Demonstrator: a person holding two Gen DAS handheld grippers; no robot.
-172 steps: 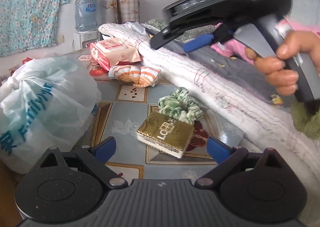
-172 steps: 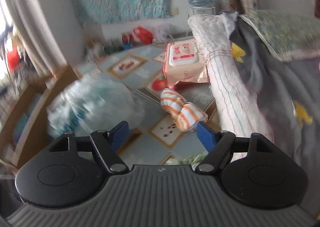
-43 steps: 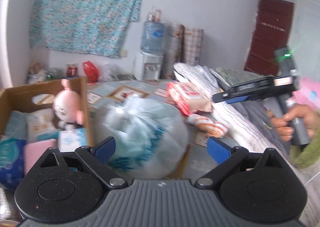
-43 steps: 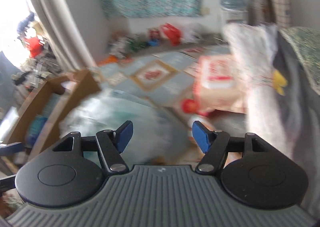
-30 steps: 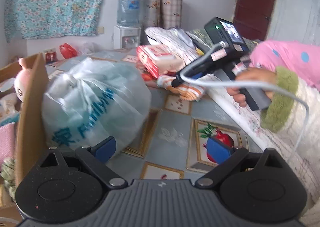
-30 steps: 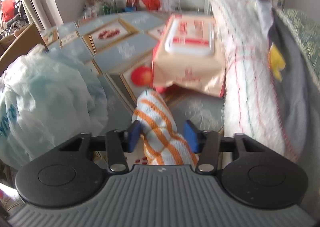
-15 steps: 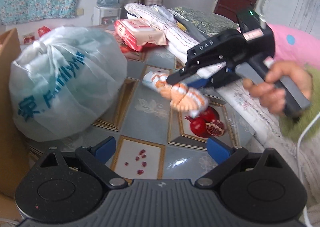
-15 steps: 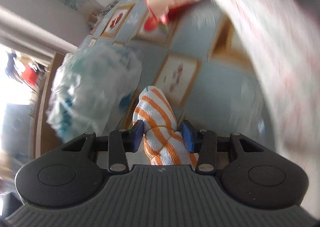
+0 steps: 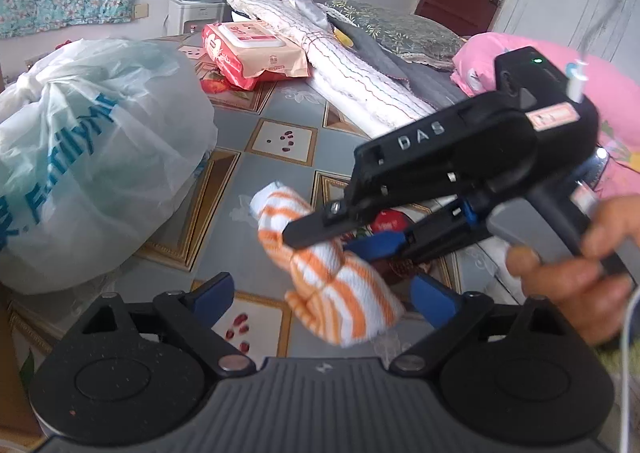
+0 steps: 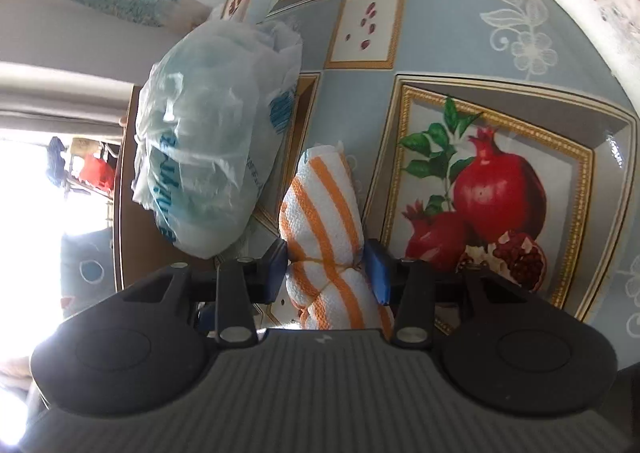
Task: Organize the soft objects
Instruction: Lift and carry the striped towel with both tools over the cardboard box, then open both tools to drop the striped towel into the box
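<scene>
- My right hand-held gripper (image 10: 326,273) pinches the orange-striped rolled towel (image 10: 324,213) at its tied waist, where the bundle is narrowest, so the roll hangs clear above the table (image 9: 280,109).
- My left hand-held gripper (image 9: 324,295) is spread and empty; the towel's lower end hangs between its fingers, though contact is hard to judge.
- The tied plastic bag (image 9: 92,157) lies near on the table; its contents are indistinct.
- My right hand (image 9: 576,265) is partly cut off at the edge.
</scene>
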